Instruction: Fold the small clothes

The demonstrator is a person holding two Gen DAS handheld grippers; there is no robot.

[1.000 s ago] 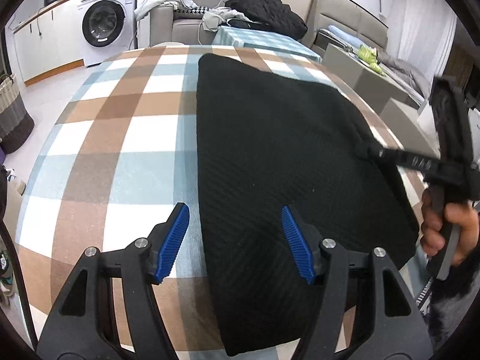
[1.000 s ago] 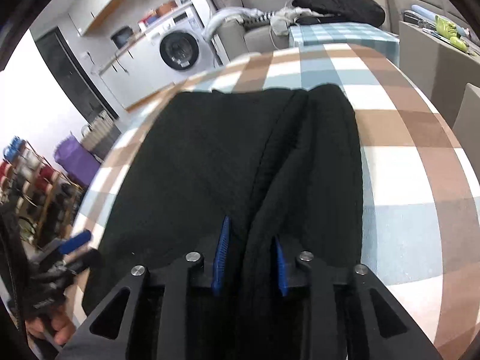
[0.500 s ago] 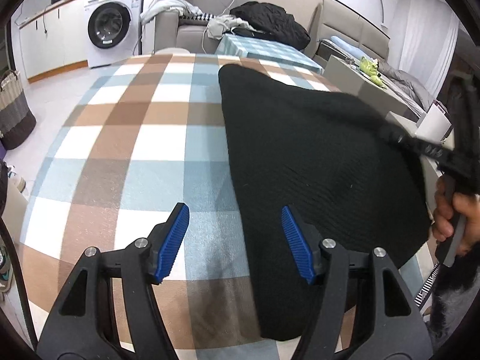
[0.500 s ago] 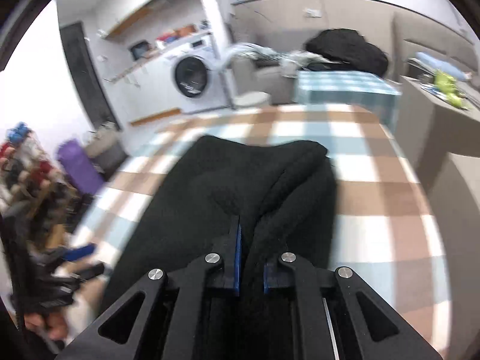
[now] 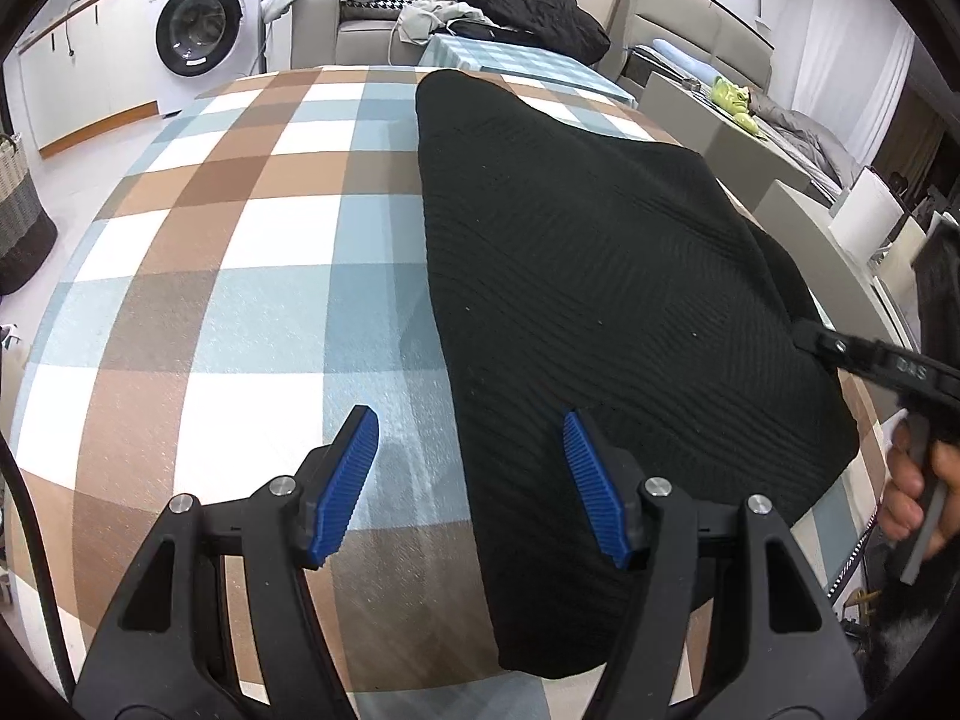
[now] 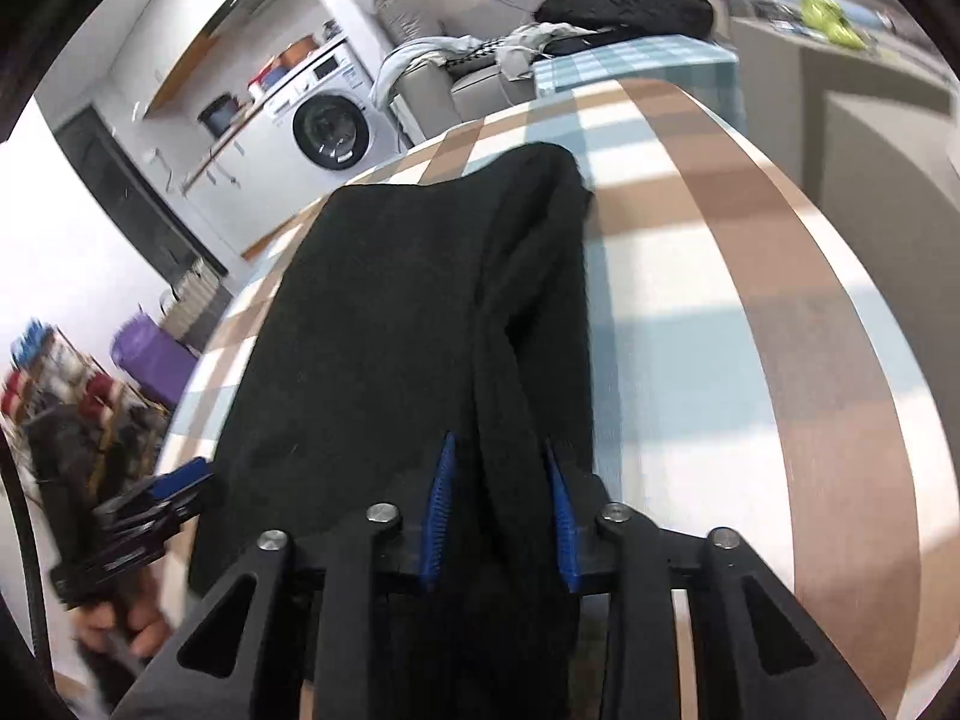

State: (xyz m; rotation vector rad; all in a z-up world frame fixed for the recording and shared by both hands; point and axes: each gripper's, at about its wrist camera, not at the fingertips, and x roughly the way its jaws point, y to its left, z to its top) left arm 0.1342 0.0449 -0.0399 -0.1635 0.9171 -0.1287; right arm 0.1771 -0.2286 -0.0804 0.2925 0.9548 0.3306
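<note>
A black knit garment (image 5: 588, 276) lies on the checked tablecloth (image 5: 240, 240), filling the right half of the left wrist view. My left gripper (image 5: 471, 483) is open and empty, hovering over the garment's left edge near the table's front. My right gripper (image 6: 498, 510) is shut on a bunched fold of the black garment (image 6: 408, 312) at its near right side. The right gripper also shows at the right edge of the left wrist view (image 5: 840, 354), gripping the garment's side. The left gripper appears blurred at the lower left of the right wrist view (image 6: 174, 492).
A washing machine (image 5: 198, 30) stands at the back left. A sofa with a black coat (image 5: 528, 6) and a second checked table (image 5: 522, 63) lie behind. A woven basket (image 5: 18, 210) stands on the floor at left. A grey cabinet (image 5: 750, 150) stands at right.
The right gripper lifted the garment's right side, then lowered it back toward the table. The garment's left edge shifted right. The left gripper stayed open.
</note>
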